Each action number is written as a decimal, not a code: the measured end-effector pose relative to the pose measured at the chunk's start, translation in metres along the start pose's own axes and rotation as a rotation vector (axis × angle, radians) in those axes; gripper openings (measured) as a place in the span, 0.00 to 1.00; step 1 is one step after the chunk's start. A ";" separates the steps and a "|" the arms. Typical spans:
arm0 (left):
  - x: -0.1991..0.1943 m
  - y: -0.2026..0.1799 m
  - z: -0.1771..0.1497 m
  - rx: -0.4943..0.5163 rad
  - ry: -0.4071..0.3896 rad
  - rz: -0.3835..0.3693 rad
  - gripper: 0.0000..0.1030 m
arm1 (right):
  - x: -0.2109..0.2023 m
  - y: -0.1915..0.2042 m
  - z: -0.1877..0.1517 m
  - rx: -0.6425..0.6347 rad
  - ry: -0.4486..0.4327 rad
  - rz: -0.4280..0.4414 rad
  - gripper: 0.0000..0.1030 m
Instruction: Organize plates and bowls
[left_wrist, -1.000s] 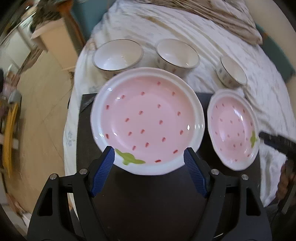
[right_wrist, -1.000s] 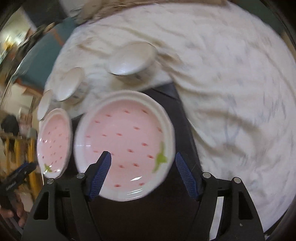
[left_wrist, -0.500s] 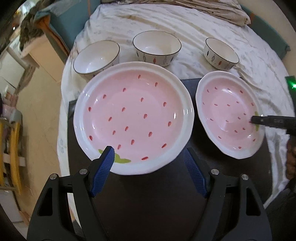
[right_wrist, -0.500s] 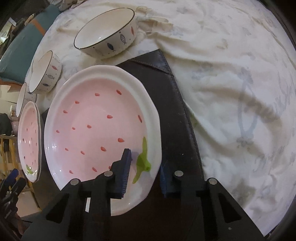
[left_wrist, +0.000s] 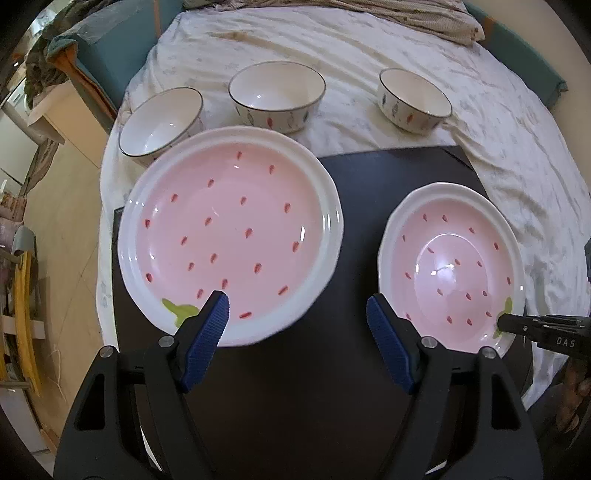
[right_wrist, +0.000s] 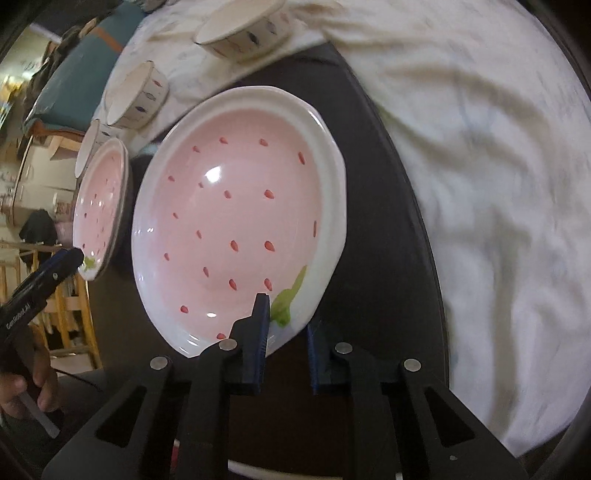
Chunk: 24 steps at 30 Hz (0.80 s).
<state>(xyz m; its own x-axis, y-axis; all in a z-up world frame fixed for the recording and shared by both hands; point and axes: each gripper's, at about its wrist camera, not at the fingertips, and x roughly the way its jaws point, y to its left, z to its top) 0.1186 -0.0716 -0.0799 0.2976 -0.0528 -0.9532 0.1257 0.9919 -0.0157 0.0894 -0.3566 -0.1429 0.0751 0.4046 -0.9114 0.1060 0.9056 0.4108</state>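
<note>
"DAS" reads on the right gripper (left_wrist: 502, 323), and lettering on the left gripper (right_wrist: 75, 256) looks like "GenRobot.AI" (too blurred to be sure). Right jaws are closing on the small plate's (right_wrist: 236, 221) near rim by the green leaf, one pad inside, one outside. Left jaws gape over the dark mat (left_wrist: 369, 177), holding nothing, one pad above the big plate (left_wrist: 229, 229). Three empty bowls (left_wrist: 277, 96) line the white cloth (left_wrist: 517, 147) behind.

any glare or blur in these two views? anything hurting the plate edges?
Left wrist: sharp, small glare spots on the smaller pink plate, strong fisheye bending at the rim. Right wrist: the white cloth is motion-smeared, a bright highlight sits on that plate, and its edge at the right tongs stays readable.
</note>
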 end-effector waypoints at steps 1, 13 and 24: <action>0.001 -0.001 -0.001 -0.003 0.004 -0.006 0.72 | 0.000 -0.003 -0.003 0.009 0.013 -0.001 0.20; 0.042 -0.041 -0.022 -0.055 0.133 -0.231 0.72 | -0.013 -0.022 0.017 0.146 -0.034 0.026 0.24; 0.061 -0.059 -0.017 0.011 0.188 -0.261 0.21 | -0.015 -0.030 0.043 0.112 -0.102 -0.018 0.24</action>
<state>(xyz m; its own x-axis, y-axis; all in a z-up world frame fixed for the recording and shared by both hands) 0.1133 -0.1318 -0.1423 0.0735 -0.2824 -0.9565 0.1857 0.9462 -0.2651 0.1281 -0.3957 -0.1406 0.1723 0.3679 -0.9138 0.2180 0.8904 0.3996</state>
